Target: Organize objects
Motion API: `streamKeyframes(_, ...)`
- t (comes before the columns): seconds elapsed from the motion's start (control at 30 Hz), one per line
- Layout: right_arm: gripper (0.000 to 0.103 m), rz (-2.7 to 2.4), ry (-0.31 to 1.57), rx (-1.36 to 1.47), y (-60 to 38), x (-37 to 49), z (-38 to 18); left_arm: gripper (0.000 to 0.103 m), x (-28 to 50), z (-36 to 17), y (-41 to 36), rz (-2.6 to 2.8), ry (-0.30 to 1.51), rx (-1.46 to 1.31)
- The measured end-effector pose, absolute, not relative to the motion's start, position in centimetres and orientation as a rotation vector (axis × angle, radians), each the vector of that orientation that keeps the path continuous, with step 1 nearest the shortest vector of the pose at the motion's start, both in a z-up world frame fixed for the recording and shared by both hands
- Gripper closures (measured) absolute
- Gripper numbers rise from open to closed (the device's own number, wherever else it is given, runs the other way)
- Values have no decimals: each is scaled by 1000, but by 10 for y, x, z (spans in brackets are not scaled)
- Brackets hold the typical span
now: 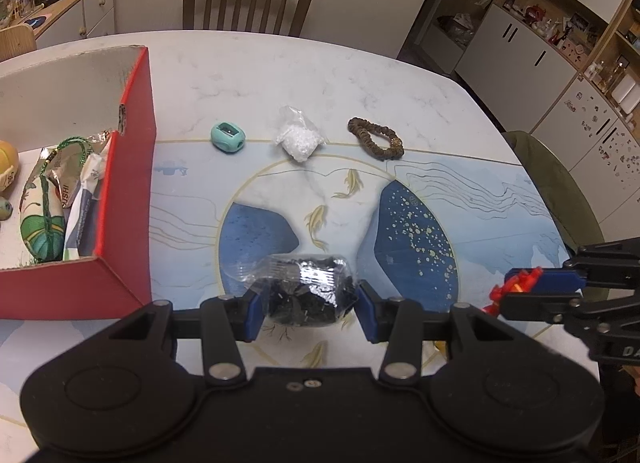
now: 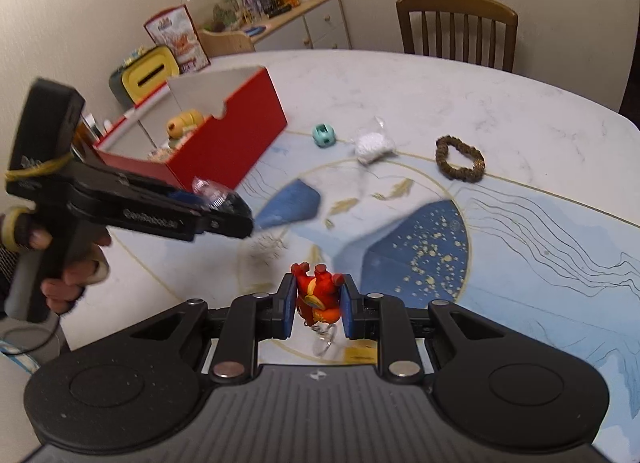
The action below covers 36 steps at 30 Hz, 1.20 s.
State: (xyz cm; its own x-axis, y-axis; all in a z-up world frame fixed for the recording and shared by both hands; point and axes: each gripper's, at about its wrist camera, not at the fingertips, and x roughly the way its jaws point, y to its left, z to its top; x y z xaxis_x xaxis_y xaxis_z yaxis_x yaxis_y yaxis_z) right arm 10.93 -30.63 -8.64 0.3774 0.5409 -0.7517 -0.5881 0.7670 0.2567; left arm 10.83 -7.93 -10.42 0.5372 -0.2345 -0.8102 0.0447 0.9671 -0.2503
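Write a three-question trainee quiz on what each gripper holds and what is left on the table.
1. True or false: the left gripper is shut on a clear bag of dark bits.
2. What does the right gripper hold?
3. Which loose item lies nearest the red box: A scrunchie, B teal sharpener, C white bag?

Key: 1 true. 2 a red keychain figure. 3 B.

A wooden chair stands behind the table, a sideboard beside it.
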Motion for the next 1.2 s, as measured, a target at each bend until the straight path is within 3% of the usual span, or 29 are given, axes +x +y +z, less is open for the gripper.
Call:
streamKeyframes(0.73,81,810,747,-41,-164,132,10,58,102,-33,33,-159,907,-162)
streamKeyframes(1.2,81,823,741,-88,-45,159,2,58,122,-36,140,-31,969,-106)
